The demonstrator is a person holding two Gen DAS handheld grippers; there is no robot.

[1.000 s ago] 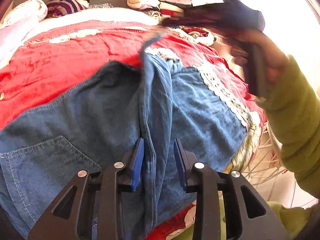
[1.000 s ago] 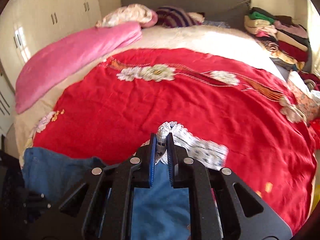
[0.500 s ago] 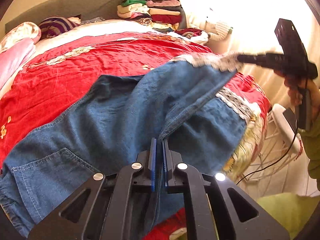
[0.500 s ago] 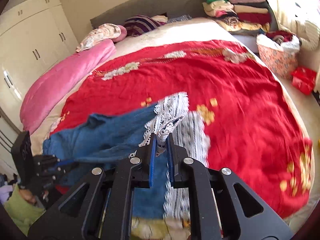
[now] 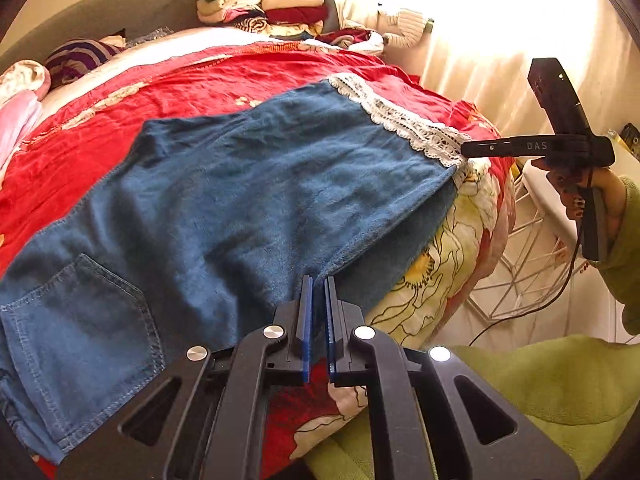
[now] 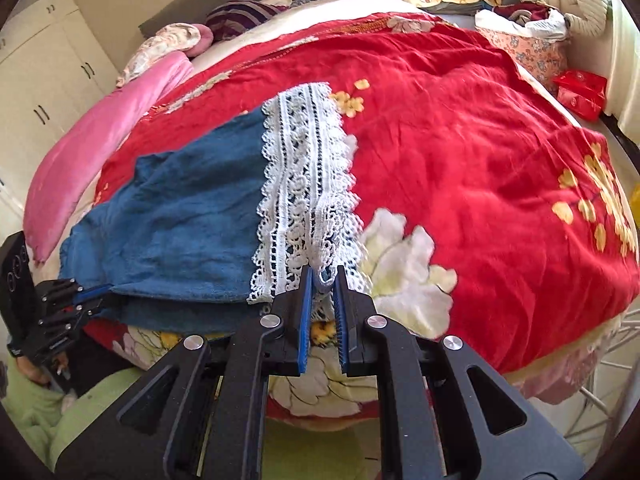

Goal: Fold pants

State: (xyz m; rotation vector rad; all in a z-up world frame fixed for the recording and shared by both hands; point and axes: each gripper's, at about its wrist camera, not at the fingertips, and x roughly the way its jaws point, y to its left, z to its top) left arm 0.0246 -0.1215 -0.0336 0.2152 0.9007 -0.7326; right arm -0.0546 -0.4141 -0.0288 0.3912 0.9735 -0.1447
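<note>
Spreading across most of both views, a red bedspread with yellow and white flower embroidery (image 6: 460, 152) covers the bed, its flowered edge hanging over the near side. On top of it lie the blue denim pants with a white lace hem (image 5: 248, 200), folded lengthwise so that one leg rests on the other, the stitched back pocket at the near left in the left wrist view and the lace hem (image 6: 304, 184) toward the right edge of the bed. A long pink bolster (image 6: 96, 136) runs along the far left side of the bedspread, with a striped purple cushion (image 6: 240, 16) beyond it near the grey headboard. A stack of folded clothes (image 5: 272, 0) sits at the far corner of the bed, and a white wire basket (image 5: 520, 264) stands on the floor beside the bed.

A green sleeve (image 5: 624, 248) reaches in from the right, its hand gripping the handle of the right gripper (image 6: 321, 276), whose blue pads are clamped on the near corner of the lace hem at the bed's edge. The left gripper (image 5: 318, 280) has its blue pads drawn together on the folded denim edge of the pants near the seat, pinching both layers at the near side of the bed.
</note>
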